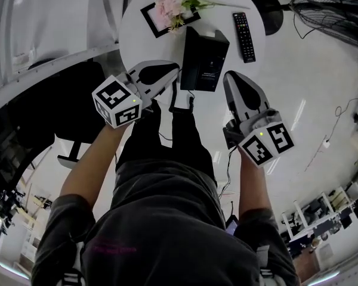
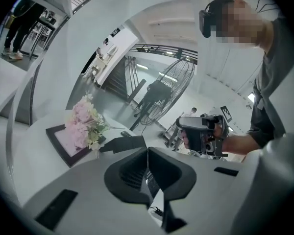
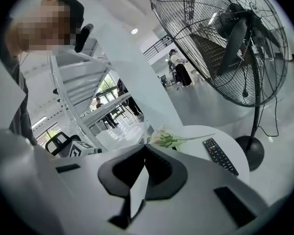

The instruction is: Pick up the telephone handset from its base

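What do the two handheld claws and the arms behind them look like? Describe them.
The left claw and right claw are light grey, wedge-shaped shells with black pads on the inside. Each carries a white cube printed with black square markers and a small green light. The person wears a dark grey short-sleeved shirt.

The head camera sat above the person's shoulders and looked steeply down past the left gripper (image 1: pixel 174 71) and right gripper (image 1: pixel 231 79), with the round white table (image 1: pixel 137 37) just beyond their tips. Each gripper camera looked low and close along its own jaws across that tabletop — the right one on toward a pedestal fan (image 3: pixel 220 38). All three shared the flowers (image 1: pixel 174 3); each gripper view caught the other gripper at one side.
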A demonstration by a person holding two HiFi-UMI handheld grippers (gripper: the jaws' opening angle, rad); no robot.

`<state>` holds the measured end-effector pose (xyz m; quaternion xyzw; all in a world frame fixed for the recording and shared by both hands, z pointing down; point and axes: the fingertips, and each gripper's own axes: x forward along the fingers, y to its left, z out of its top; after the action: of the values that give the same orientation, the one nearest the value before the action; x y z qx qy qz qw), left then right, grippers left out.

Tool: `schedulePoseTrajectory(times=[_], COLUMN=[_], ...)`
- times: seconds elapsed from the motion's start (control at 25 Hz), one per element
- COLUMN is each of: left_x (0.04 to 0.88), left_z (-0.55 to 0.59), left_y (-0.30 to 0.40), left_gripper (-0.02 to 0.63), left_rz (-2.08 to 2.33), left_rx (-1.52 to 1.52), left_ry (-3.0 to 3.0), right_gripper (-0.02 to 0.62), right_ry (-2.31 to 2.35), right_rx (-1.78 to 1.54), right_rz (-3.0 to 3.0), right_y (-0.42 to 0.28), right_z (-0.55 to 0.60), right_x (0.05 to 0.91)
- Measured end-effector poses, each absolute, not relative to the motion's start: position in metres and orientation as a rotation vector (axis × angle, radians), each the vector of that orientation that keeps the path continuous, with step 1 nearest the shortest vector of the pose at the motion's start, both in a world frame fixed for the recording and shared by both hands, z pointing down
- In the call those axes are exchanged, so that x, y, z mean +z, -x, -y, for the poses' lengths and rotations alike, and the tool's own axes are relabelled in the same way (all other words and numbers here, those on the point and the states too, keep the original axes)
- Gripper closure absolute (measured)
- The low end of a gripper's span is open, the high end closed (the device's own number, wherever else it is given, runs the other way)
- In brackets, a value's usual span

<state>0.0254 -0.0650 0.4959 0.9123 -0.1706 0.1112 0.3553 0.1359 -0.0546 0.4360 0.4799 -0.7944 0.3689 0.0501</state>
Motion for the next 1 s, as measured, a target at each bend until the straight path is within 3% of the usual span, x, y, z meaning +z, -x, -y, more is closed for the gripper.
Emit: schedulePoseTrajectory(times=[0.28,0.4,0.6,1.0], left_x=[0.532,0.546,0.568,0.587], left_z=[0.064,0.063,0.06,0.059], left_y=[-0.029,-0.03,-0.034,-0.051], left_gripper=[0.585,0.53,0.494,0.469], left_rz=[0.438,0.429,0.401,0.343], left_rx=[0.312,0.34,0.377,0.373], left_ry=[-2.313,-2.292,-2.256,-2.193], right_gripper=[0.578,0.578,0.578,0.578], right_ry=[-1.462,-1.455,-1.461,-1.459], right_rx=[1.175,1.188,1.207,1.228], right_rz=[2.41,2.399,2.382,2.356], right_y=[-0.141,-0.14,-0.143,-0.147], right_z=[0.059,0.056,0.053,0.046], right_x=[0.454,0.462,0.47,0.478])
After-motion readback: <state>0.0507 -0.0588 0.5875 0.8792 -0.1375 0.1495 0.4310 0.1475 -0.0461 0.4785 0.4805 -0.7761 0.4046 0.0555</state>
